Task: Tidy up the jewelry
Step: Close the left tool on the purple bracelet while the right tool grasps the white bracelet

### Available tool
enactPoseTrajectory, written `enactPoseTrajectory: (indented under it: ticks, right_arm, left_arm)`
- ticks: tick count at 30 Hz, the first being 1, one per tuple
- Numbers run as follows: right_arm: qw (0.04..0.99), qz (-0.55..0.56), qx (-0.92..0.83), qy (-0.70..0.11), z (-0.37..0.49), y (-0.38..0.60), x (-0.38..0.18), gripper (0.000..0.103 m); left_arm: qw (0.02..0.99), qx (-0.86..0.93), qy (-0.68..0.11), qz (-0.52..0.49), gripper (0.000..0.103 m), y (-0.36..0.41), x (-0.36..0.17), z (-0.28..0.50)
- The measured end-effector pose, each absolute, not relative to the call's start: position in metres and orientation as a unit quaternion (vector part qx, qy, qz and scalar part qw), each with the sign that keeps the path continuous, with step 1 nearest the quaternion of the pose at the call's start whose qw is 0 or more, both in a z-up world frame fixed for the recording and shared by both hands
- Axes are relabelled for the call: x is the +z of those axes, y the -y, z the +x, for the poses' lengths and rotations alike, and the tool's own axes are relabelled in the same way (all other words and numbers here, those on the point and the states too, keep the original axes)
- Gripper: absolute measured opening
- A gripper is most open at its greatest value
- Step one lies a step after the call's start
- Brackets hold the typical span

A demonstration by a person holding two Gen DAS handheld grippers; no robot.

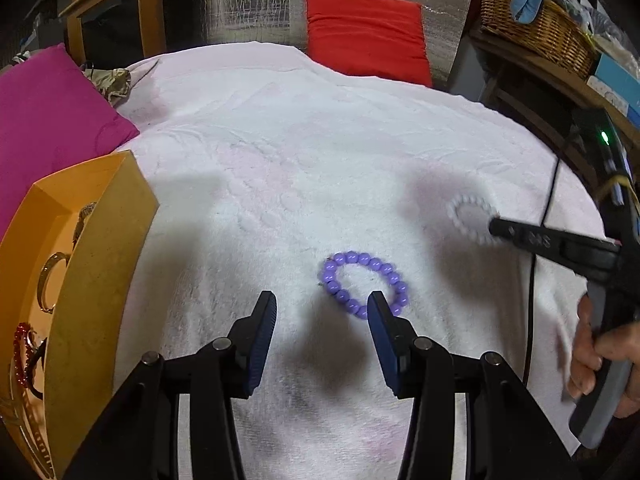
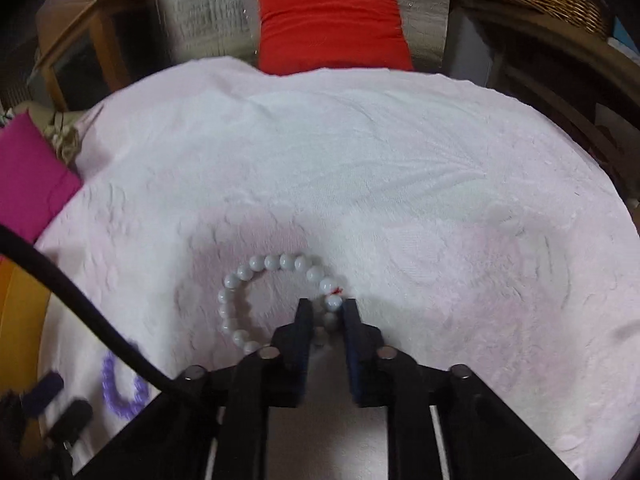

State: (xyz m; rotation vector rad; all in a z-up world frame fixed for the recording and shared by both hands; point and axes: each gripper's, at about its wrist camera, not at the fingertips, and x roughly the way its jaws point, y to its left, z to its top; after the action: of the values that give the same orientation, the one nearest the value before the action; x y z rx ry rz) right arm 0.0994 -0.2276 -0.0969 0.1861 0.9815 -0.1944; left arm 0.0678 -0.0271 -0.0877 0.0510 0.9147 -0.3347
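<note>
While several gold and red pieces already lie in the yellow cardboard box (image 1: pixel 100 264), two remain beside it: the right claw (image 2: pixel 326 312) pinches the white bead bracelet (image 2: pixel 256 268) (towel-covered bed), the left claw (image 1: pixel 322 312) gapes, empty, over the purple bead bracelet (image 1: pixel 360 260).

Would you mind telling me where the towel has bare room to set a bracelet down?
The towel is bare between the red cushion and the purple bracelet. It is crowded by the left gripper, the right gripper shut on the white bracelet, and the yellow box.
</note>
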Motion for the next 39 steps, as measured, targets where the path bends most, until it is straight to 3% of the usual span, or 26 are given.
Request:
enactPoseTrajectory:
  ticks: [5, 10, 14, 20, 23, 27, 29, 33, 37, 39]
  right_arm:
    - [0.855, 0.129, -0.08, -0.497, 0.07, 0.258, -0.093, 0.012]
    - [0.842, 0.179, -0.059, -0.506, 0.046, 0.288, -0.084, 0.014]
    - [0.842, 0.253, -0.042, -0.475, 0.033, 0.314, -0.074, 0.015]
    - [0.837, 0.243, -0.025, -0.49, 0.036, 0.309, -0.074, 0.015]
    - [0.836, 0.216, -0.026, -0.504, 0.04, 0.295, -0.078, 0.026]
    - [0.834, 0.196, -0.028, -0.515, 0.047, 0.283, -0.084, 0.051]
    - [0.836, 0.18, -0.027, -0.517, 0.049, 0.276, -0.086, 0.056]
    - [0.846, 0.153, -0.034, -0.509, 0.051, 0.264, -0.089, 0.055]
    - [0.856, 0.114, -0.057, -0.502, 0.056, 0.257, -0.094, 0.035]
    - [0.858, 0.107, -0.062, -0.498, 0.056, 0.257, -0.094, 0.03]
  left_arm:
    - [0.875, -0.186, -0.445, 0.027, 0.05, 0.041, -0.089, 0.066]
    - [0.872, -0.184, -0.453, 0.037, 0.064, 0.052, -0.093, 0.067]
    - [0.87, -0.172, -0.461, 0.033, 0.064, 0.048, -0.098, 0.073]
    - [0.867, -0.165, -0.47, 0.024, 0.064, 0.043, -0.104, 0.079]
    - [0.866, -0.166, -0.471, 0.026, 0.064, 0.046, -0.106, 0.081]
    - [0.864, -0.176, -0.471, 0.033, 0.064, 0.054, -0.106, 0.079]
    - [0.862, -0.181, -0.472, 0.041, 0.064, 0.059, -0.107, 0.078]
    - [0.863, -0.186, -0.467, 0.052, 0.064, 0.063, -0.107, 0.076]
    - [0.863, -0.187, -0.466, 0.054, 0.061, 0.06, -0.108, 0.075]
    - [0.864, -0.189, -0.464, 0.057, 0.044, 0.059, -0.107, 0.074]
